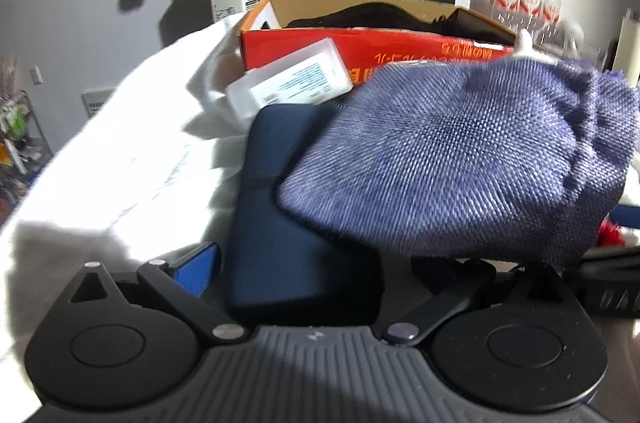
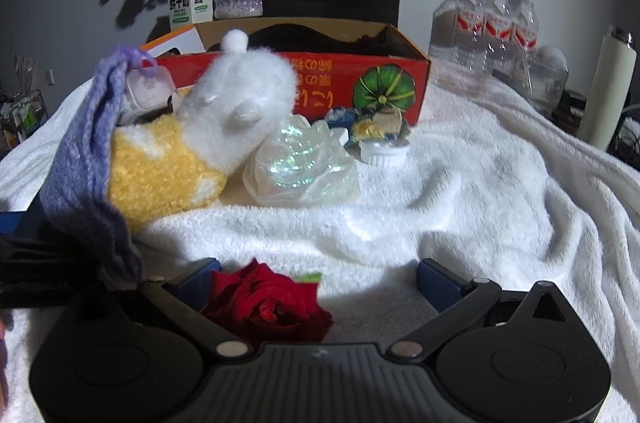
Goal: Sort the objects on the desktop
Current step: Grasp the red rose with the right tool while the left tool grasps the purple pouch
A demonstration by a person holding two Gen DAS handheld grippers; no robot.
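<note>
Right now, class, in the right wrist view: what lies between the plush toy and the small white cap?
A crumpled iridescent plastic bag sits on the white towel, touching the plush toy and just short of the small white cap.

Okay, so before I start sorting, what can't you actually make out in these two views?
- Left wrist view: most of the dark blue case is covered by the blue knit pouch, itself blurred; the left tongs' right finger is hidden under it.
- Both views: the dark contents of the red cardboard box are too shadowed to identify.
- Right wrist view: the clear plastic container is half hidden by the pouch and the plush toy.
</note>
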